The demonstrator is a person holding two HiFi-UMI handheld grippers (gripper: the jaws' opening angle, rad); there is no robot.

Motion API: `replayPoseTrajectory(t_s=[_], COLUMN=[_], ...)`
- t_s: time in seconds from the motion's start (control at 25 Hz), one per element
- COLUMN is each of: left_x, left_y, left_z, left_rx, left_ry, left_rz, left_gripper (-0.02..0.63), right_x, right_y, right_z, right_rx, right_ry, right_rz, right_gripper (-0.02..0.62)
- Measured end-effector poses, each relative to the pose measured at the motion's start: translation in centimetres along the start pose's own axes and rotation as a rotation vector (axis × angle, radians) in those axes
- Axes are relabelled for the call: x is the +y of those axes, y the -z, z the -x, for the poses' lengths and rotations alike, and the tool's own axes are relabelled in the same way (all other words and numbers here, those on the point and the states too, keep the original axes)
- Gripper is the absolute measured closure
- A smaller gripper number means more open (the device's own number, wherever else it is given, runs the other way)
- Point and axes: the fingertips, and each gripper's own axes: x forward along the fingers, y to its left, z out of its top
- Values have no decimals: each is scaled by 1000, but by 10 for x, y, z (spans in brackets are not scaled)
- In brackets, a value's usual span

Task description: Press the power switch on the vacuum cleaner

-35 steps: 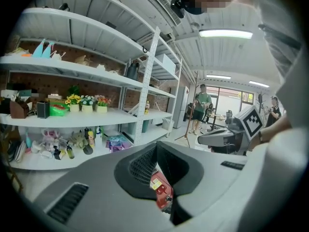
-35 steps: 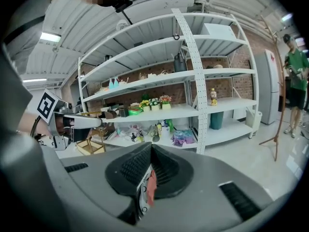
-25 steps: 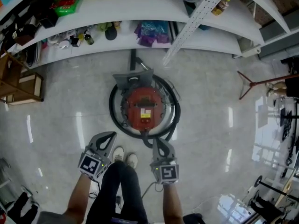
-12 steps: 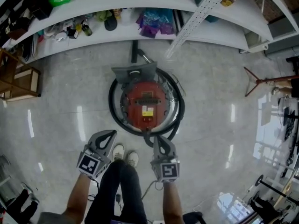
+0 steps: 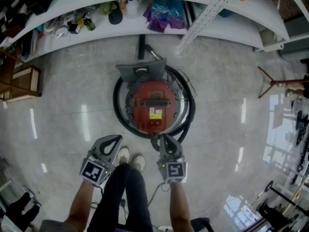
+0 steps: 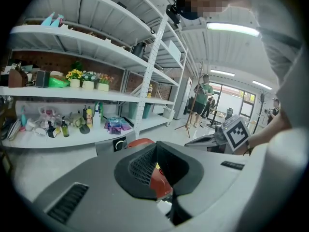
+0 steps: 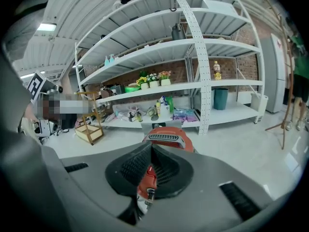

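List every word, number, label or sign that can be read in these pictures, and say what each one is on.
No text here can be read.
Yellow and white label on the vacuum cleaner: print too small to read.
Bottles on the shelf: labels too small to read.
Left gripper and right gripper: square black-and-white marker patterns only, no letters.

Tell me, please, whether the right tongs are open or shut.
Shut: the right gripper view shows the right tongs with tips touching, nothing between them, pointing at the red vacuum cleaner.
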Motion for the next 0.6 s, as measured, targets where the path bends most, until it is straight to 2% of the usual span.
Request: replayPoseTrajectory(t_s=[0.6], left_x=[0], left_y=[10], left_z=[3], left_rx=[18], left_ry=[8], left_rz=[-9], left_gripper=[598], right_x=[-12], right_y=[23], right_z=[-39], right_rx=[64], right_ry=[10], right_rz=[6], right_gripper=[594])
